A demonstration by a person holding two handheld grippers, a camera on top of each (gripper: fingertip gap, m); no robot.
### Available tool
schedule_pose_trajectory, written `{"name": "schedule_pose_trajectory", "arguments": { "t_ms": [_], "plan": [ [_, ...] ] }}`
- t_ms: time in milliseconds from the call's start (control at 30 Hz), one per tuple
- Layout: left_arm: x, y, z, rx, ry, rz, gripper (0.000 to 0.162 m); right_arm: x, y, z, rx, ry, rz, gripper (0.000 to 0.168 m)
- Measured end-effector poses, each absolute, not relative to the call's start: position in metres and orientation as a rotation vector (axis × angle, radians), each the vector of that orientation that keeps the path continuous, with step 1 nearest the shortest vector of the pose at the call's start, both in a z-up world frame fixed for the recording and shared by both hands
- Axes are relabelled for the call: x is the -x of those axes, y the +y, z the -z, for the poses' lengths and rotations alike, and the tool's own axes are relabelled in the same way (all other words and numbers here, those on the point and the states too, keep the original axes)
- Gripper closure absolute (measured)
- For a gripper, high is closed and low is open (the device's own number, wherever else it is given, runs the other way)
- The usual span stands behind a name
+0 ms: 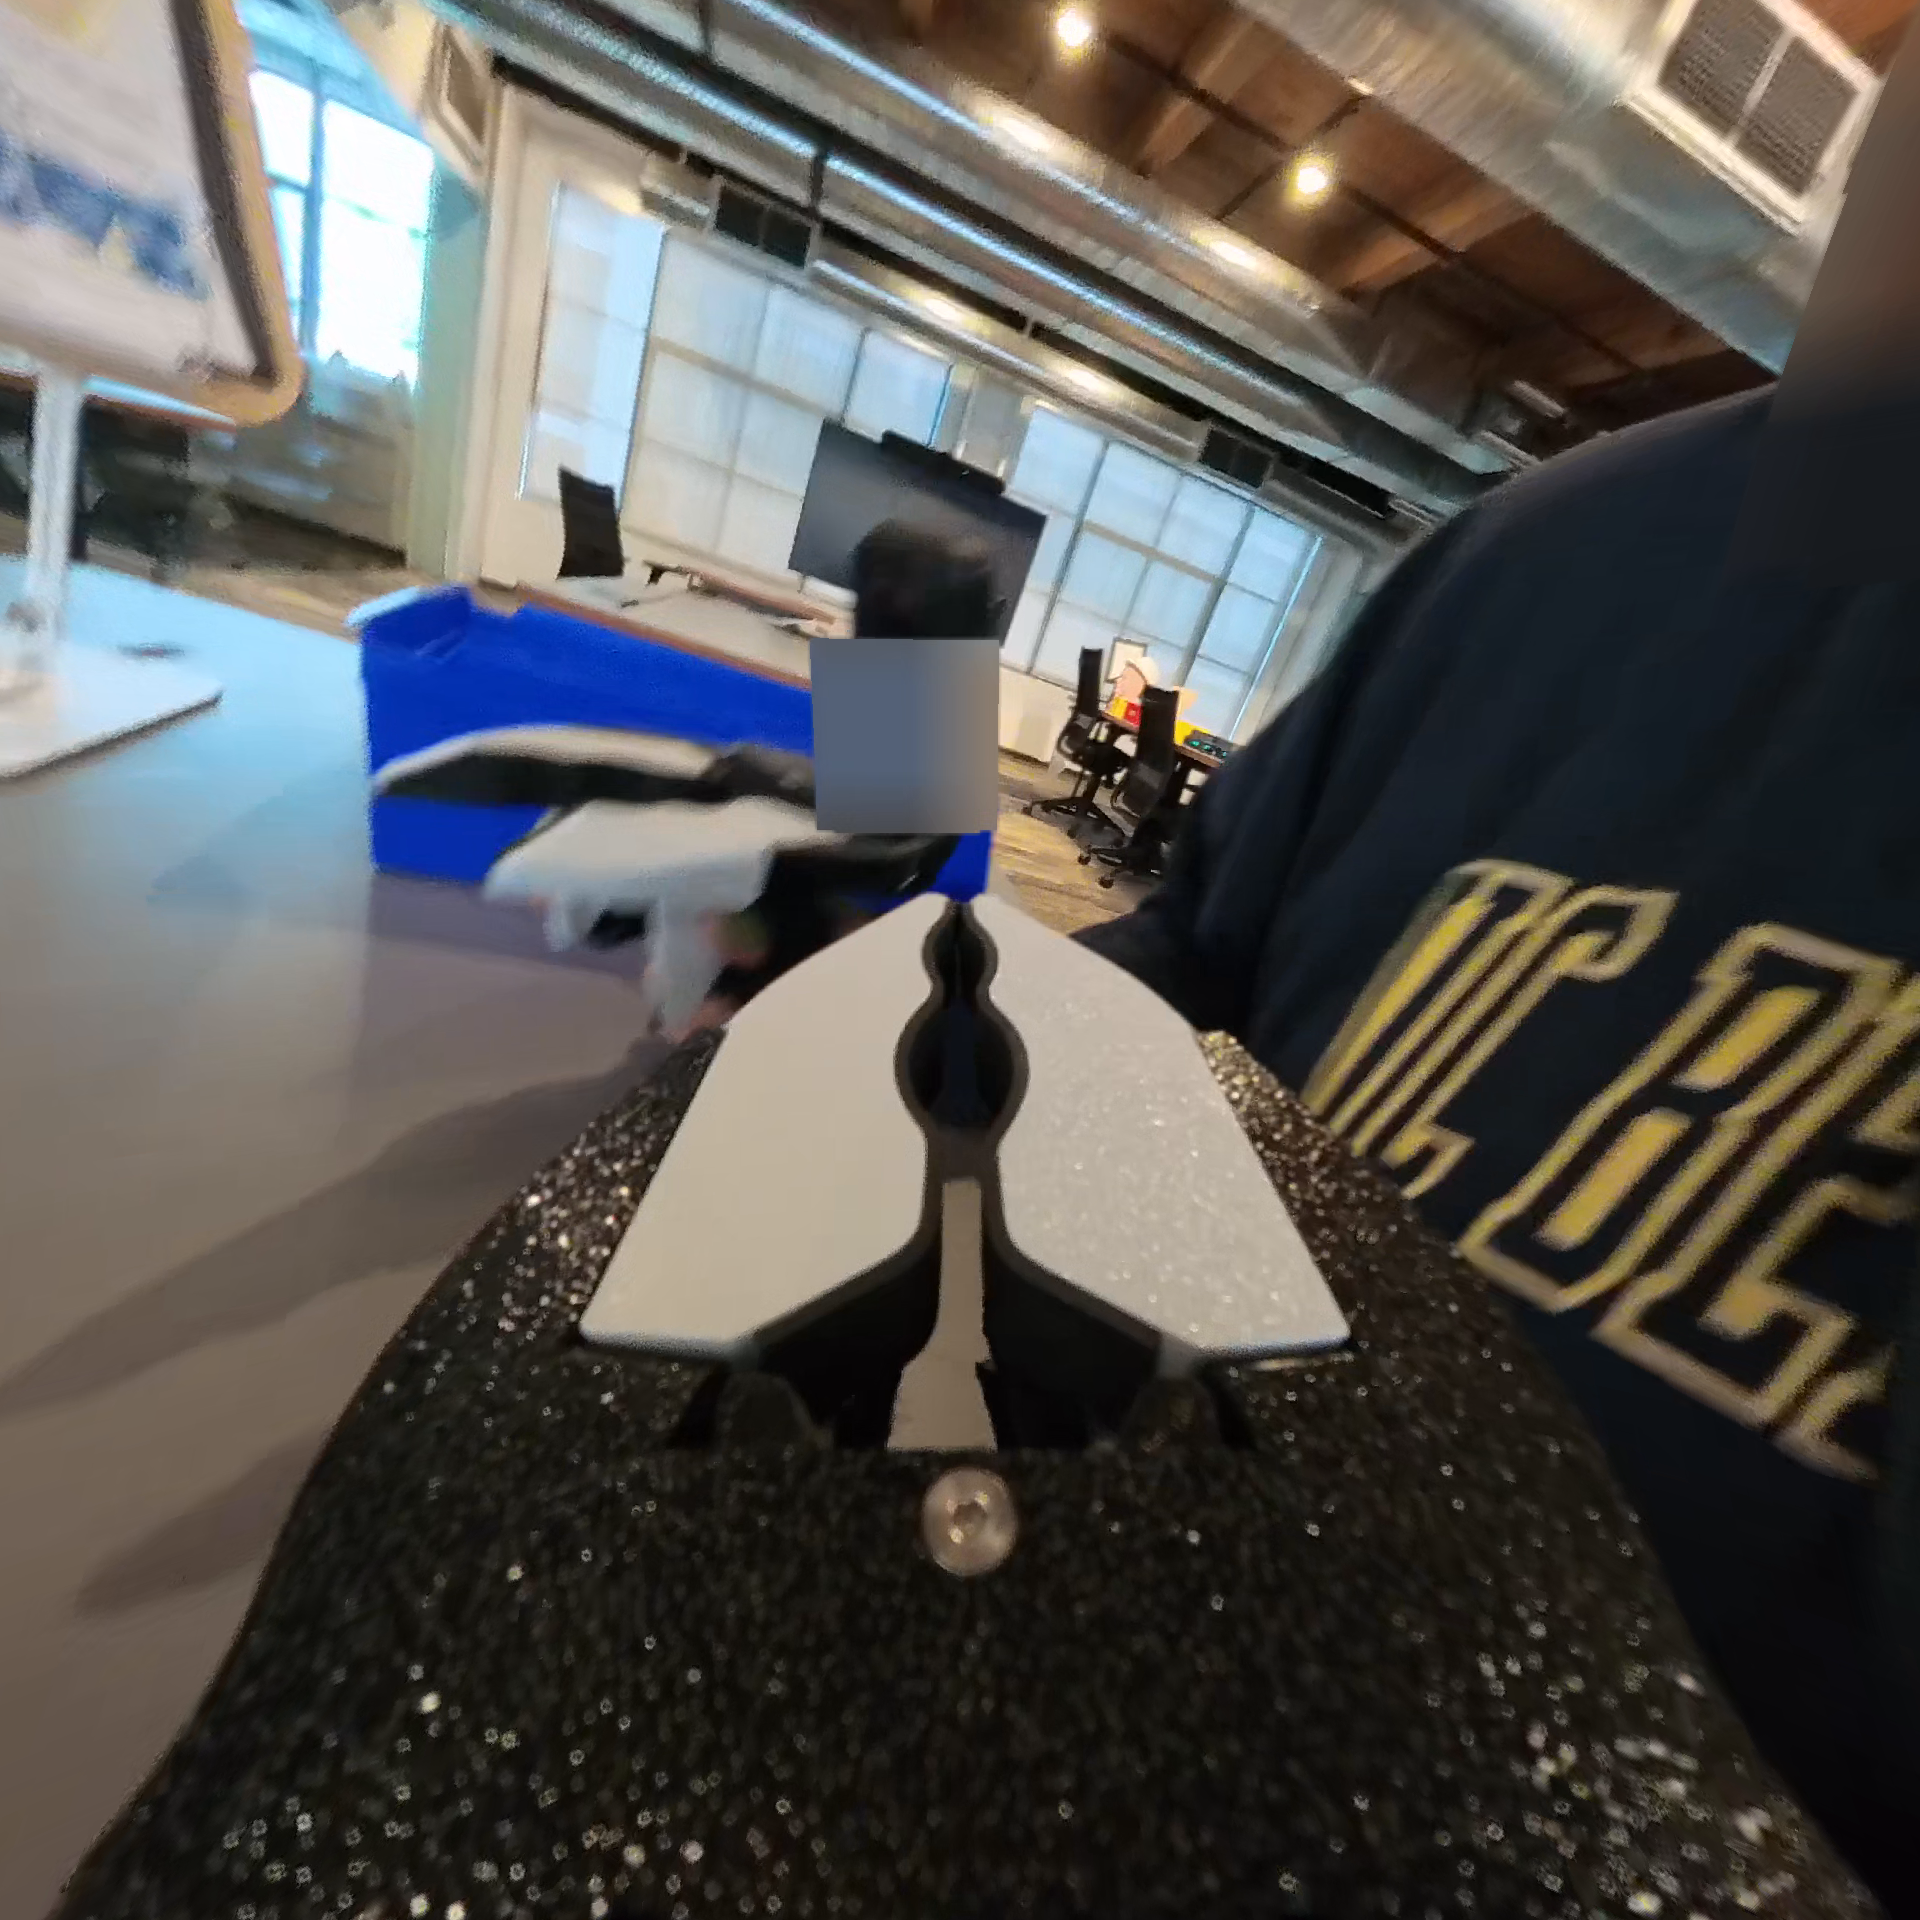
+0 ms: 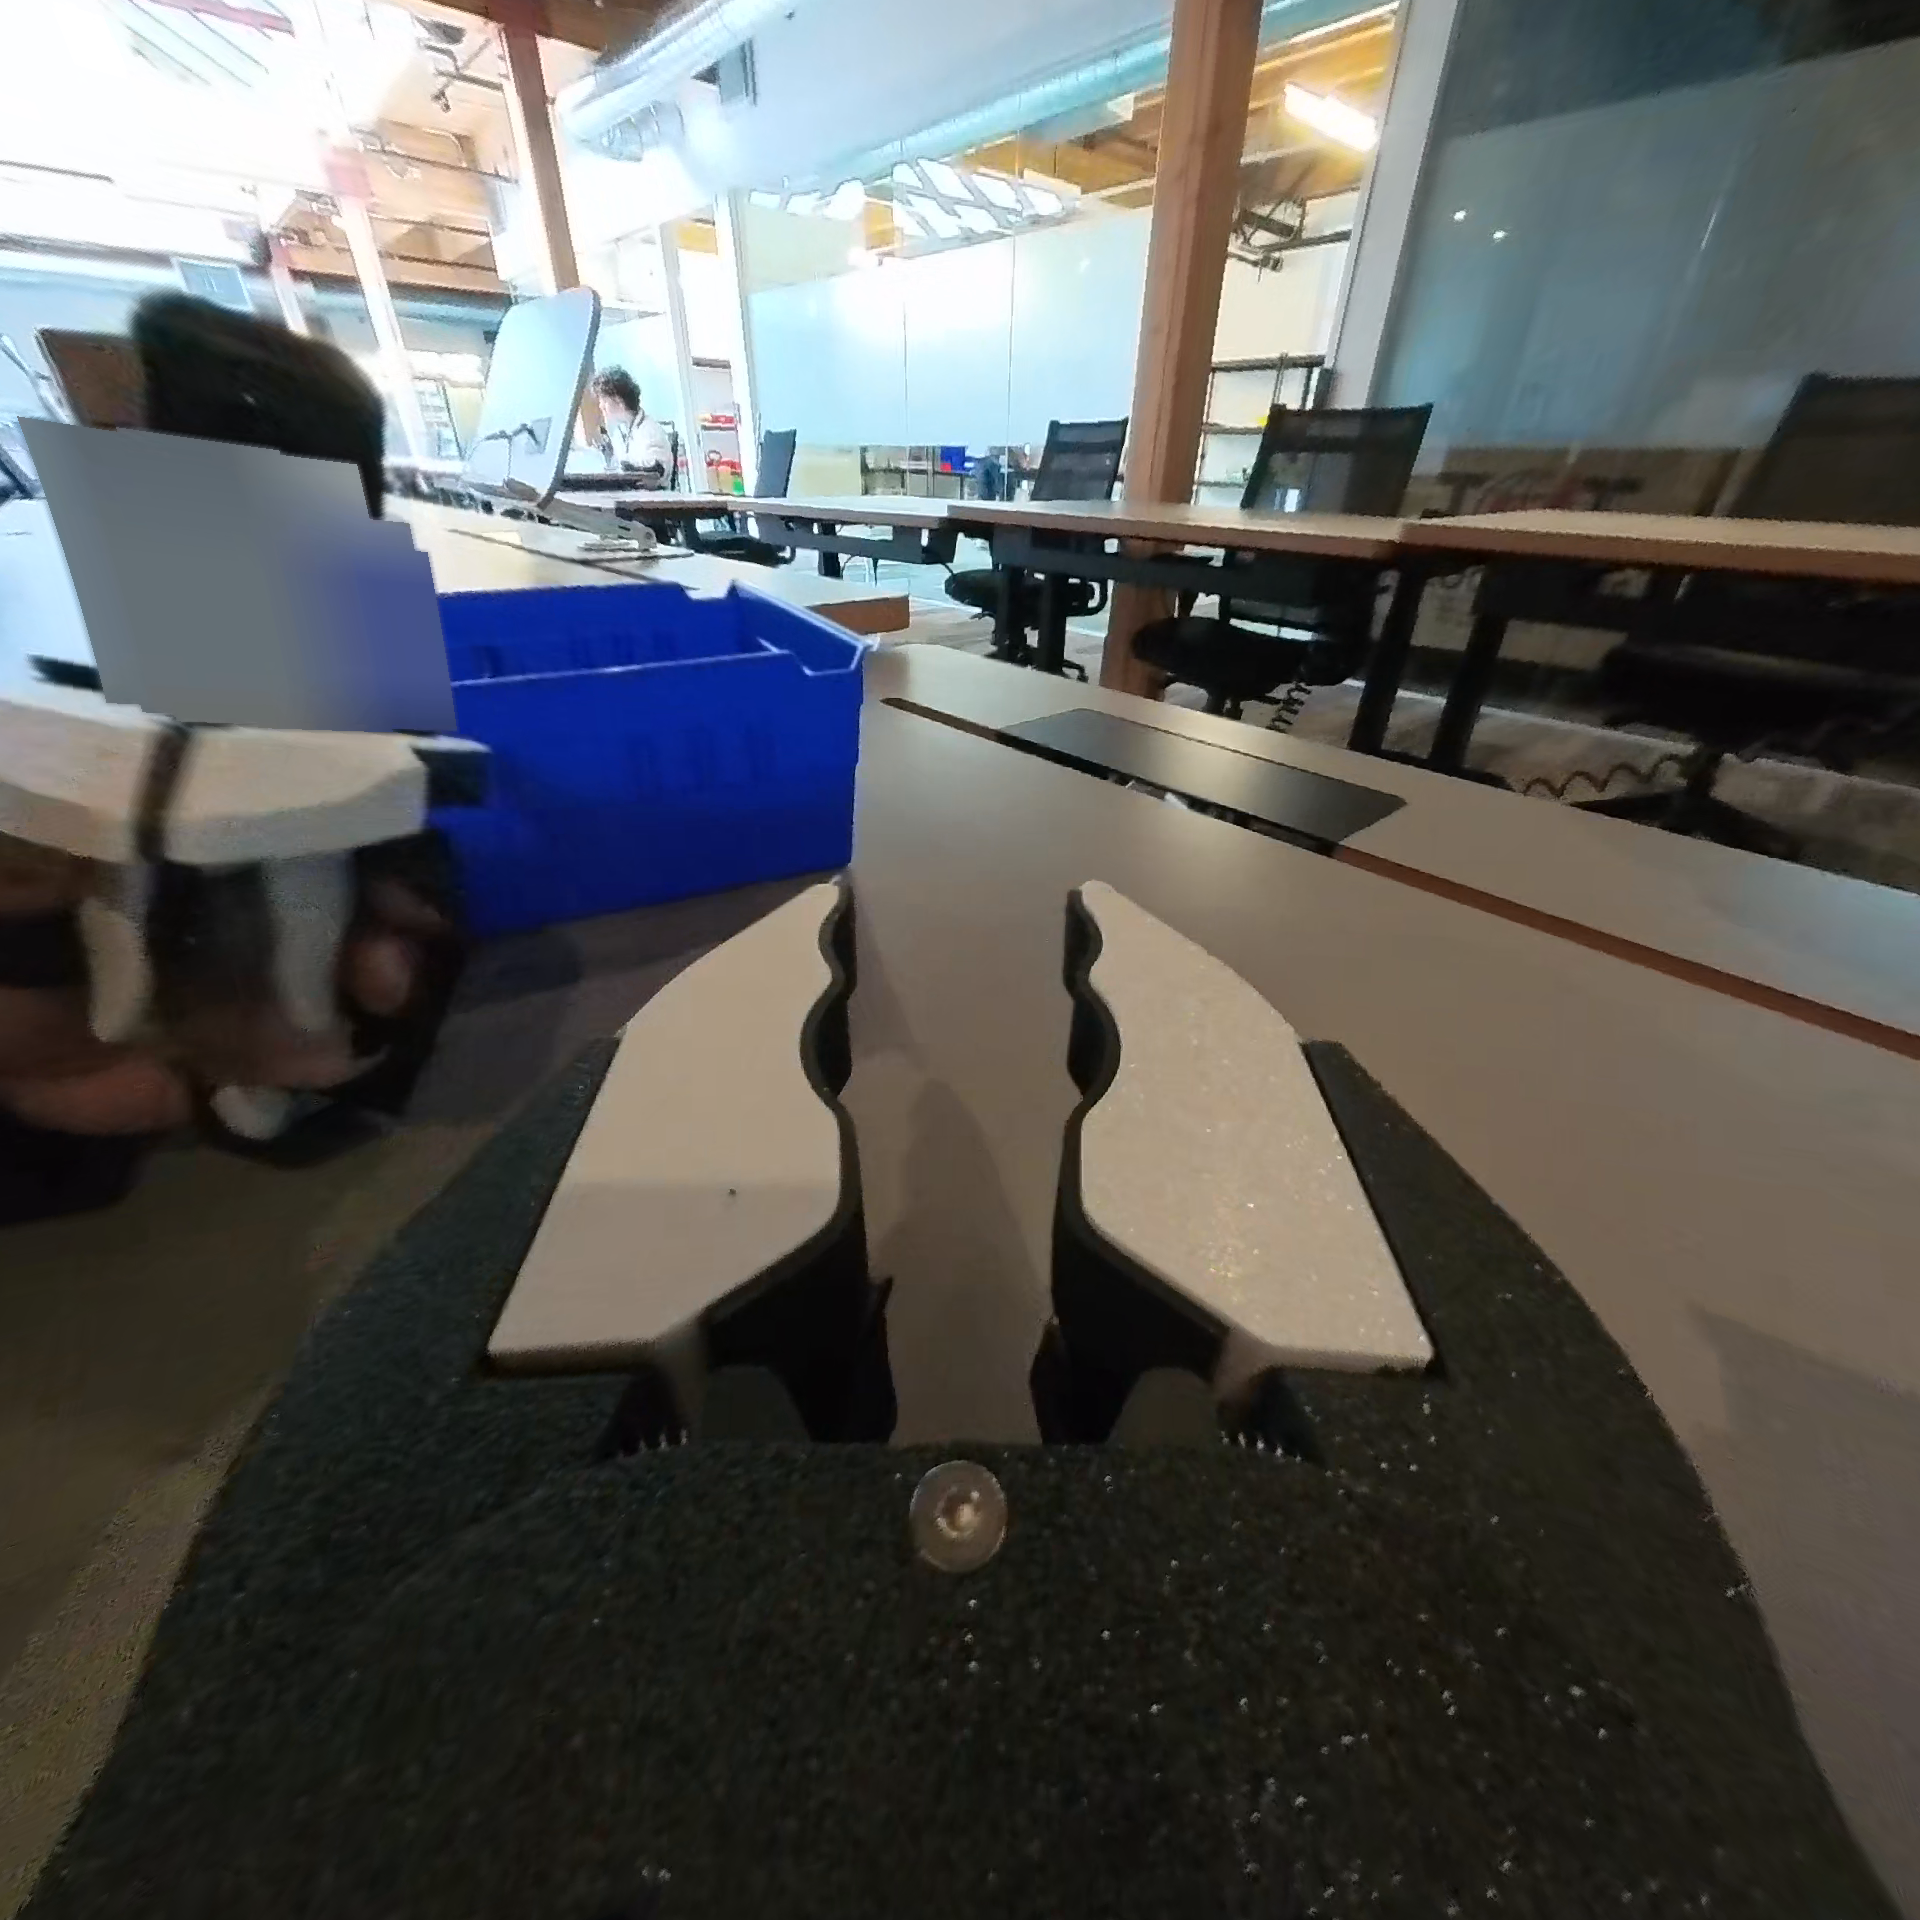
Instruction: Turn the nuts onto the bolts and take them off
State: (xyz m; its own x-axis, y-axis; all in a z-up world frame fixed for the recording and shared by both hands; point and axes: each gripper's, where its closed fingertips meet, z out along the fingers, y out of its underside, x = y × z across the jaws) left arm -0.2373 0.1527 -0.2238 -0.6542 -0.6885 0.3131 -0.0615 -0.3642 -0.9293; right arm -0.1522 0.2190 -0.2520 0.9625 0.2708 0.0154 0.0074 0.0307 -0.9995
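No nut or bolt shows in either view. My left gripper (image 1: 958,914) is shut with nothing between its white fingers; it is held above the grey table and points toward a person in a dark shirt. My right gripper (image 2: 961,904) is open and empty, low over the table (image 2: 1351,1091). The right gripper also shows blurred in the left wrist view (image 1: 644,862), in front of the blue bin (image 1: 540,686). The left gripper shows blurred at the left of the right wrist view (image 2: 260,800), with a hand under it.
A blue plastic bin with dividers (image 2: 665,727) stands on the table left of my right gripper. A black flap (image 2: 1195,764) is set into the table. A monitor stand (image 1: 62,644) is far left. Desks and office chairs (image 2: 1299,540) stand beyond.
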Motion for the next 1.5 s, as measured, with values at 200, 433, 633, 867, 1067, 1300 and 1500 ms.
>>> {"name": "schedule_pose_trajectory", "arguments": {
  "t_ms": [200, 433, 633, 867, 1067, 1300, 1500],
  "plan": [
    [0.278, 0.137, 0.143, 0.79, 1.252, 2.183, 0.162, 0.153, 0.216, 0.248, 1.484, -0.235, -0.164, 0.131],
    [0.314, 0.224, 0.105, 1.091, 1.162, 1.628, 0.162, 0.155, 0.216, 0.249, 1.486, -0.245, -0.234, 0.131],
    [0.343, 0.381, 0.193, 1.627, 1.491, 0.578, 0.162, 0.155, 0.214, 0.246, 1.464, -0.245, -0.264, 0.132],
    [0.359, 0.45, 0.289, 1.874, 2.011, 0.079, 0.149, 0.157, 0.212, 0.245, 1.455, -0.259, -0.295, 0.131],
    [0.357, 0.466, 0.326, 1.942, 2.159, -0.042, 0.133, 0.158, 0.21, 0.244, 1.442, -0.271, -0.307, 0.132],
    [0.357, 0.476, 0.349, 2.011, 2.144, -0.089, 0.13, 0.158, 0.209, 0.242, 1.427, -0.269, -0.316, 0.132],
    [0.364, 0.471, 0.352, 2.021, 2.186, -0.133, 0.152, 0.156, 0.208, 0.241, 1.414, -0.256, -0.323, 0.133]
  ]
}}
